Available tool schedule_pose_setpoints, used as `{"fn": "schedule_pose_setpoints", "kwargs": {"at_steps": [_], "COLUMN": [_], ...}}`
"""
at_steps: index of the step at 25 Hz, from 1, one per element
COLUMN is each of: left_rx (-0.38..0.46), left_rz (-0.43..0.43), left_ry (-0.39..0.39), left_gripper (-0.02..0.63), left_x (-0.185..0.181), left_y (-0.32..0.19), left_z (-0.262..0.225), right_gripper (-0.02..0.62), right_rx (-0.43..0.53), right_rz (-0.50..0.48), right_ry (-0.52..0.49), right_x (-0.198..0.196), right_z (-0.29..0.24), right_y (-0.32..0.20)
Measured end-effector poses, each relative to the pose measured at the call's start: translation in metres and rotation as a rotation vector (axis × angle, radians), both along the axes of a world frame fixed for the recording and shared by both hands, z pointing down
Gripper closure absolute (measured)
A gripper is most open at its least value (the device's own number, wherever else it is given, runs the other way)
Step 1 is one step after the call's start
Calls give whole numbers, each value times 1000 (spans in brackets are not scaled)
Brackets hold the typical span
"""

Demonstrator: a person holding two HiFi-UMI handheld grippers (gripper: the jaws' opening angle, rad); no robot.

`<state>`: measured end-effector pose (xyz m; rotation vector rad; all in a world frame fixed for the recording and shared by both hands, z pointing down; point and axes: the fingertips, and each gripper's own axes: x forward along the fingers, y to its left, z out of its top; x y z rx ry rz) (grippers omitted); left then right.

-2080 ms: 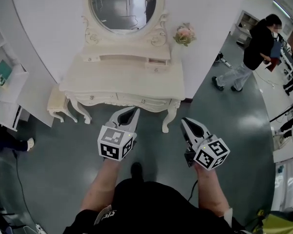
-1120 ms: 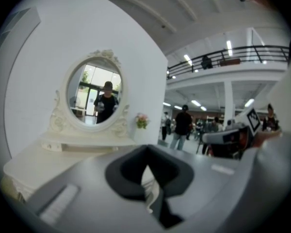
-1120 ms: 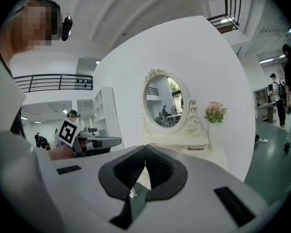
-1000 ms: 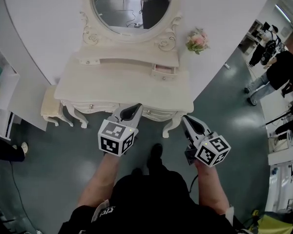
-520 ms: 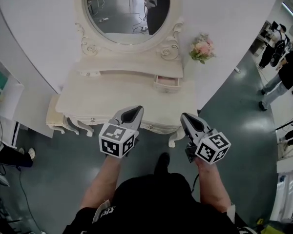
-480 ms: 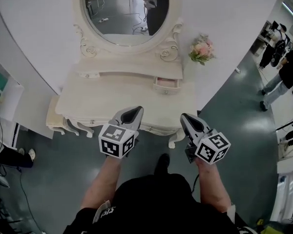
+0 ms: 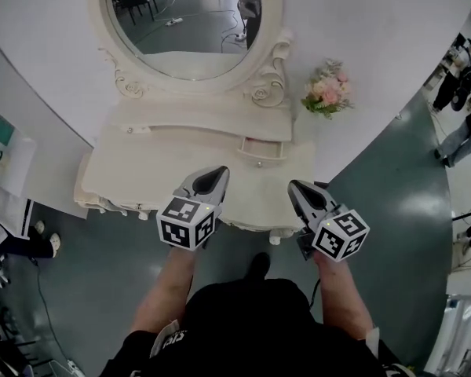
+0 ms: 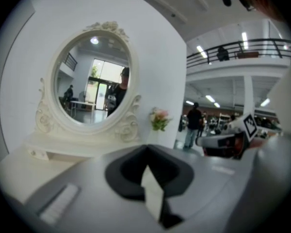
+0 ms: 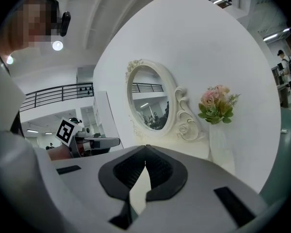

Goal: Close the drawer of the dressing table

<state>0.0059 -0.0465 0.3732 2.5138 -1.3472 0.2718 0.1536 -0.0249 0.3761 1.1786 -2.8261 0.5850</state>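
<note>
**A:** While both are raised in front of the person, how do the hand-held grippers stand?

**B:** The left hand-held gripper [image 7: 217, 171] is clenched. In its own view [image 8: 146, 147] the tips meet and nothing sits between them. The right hand-held gripper [image 7: 292, 184] is clenched the same way, with its tips together on nothing [image 9: 145, 147]. Each one shows the other's marker cube off to its side.

**A:** What lies under them?

**B:** In the head view the left tip hangs over the front part of the cream counter [image 7: 141, 163]. The right tip is near the counter's front right corner. Neither touches anything.

**A:** And the drawer?

**B:** The drawer [image 7: 261, 154] is beyond the two grippers and nearer the right one, apart from both. It is a small cream drawer at the right end of the raised tier under the mirror [image 7: 190, 18]. It is pulled out over the counter, with a pinkish inside showing behind its front panel. The panel has one small round knob in the middle.

**A:** Is there anything round about?

**B:** The mirror is oval in a carved, scrolled frame, and it reflects a grey floor and the person. A bunch of pink flowers [image 7: 327, 93] stands by the white wall just right of the frame. Both gripper views show the flowers too [image 9: 217, 103]. Past the dressing table's right side is the grey floor [image 7: 392, 210], with people standing far off.
</note>
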Motion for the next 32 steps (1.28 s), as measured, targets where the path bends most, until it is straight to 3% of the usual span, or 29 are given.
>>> {"fn": "schedule_pose_setpoints", "kwargs": {"at_steps": [5,13,22,32], "left_rx": [-28,-58,-35,-79], "left_rz": [-33,-2,101,166], "left_ry": [-18,-13,19,14], "left_gripper": [595,595,595,595], "left_x": [8,1,-31,-38], "left_y": [-22,-43,-81,-102], "left_z": [5,21,30,66], "right_gripper": [600,597,578,554], "right_rx": [-21,-76,-86,-180], "right_rz": [-43,-39,102,195], "right_ry": [-6,24,155,174], "right_x": [5,-17,-42,-49], "right_z": [11,32,40,90], "right_y": [-25,-50,-90,-100]}}
